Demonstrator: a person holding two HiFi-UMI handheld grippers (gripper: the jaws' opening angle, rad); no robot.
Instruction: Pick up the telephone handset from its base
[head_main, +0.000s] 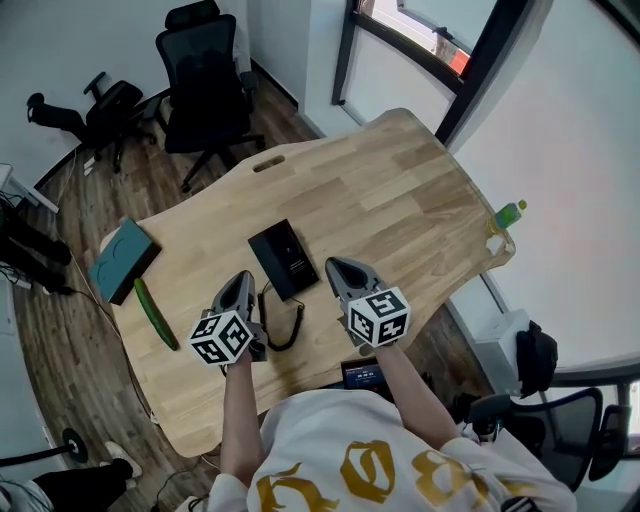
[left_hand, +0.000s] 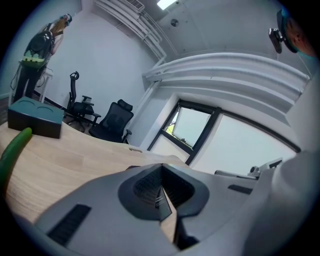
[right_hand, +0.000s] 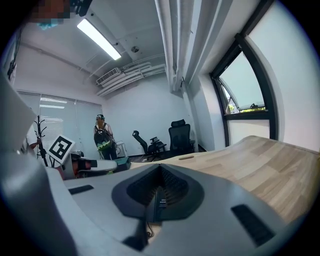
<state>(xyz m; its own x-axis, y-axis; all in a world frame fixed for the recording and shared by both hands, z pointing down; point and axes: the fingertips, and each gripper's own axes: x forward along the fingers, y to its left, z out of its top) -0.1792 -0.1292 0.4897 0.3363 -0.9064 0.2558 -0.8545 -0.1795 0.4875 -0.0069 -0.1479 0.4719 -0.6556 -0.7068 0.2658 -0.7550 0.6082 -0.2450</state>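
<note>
The black telephone base (head_main: 285, 258) lies flat near the middle of the wooden table (head_main: 400, 190). Its coiled cord (head_main: 288, 330) loops toward the near edge. I cannot tell the handset apart from the base. My left gripper (head_main: 243, 276) hovers just left of the phone, shut with nothing in it. My right gripper (head_main: 335, 264) sits just right of the phone, also shut and empty. In the left gripper view the pads (left_hand: 161, 187) meet over bare wood. The right gripper view shows its pads (right_hand: 159, 192) together, with a dark sliver of the phone beyond them.
A green cucumber (head_main: 155, 312) and a teal box (head_main: 122, 258) lie at the table's left end. A green bottle (head_main: 508, 213) stands at the right edge. Black office chairs (head_main: 205, 85) stand beyond the table. A person (right_hand: 102, 135) stands far off.
</note>
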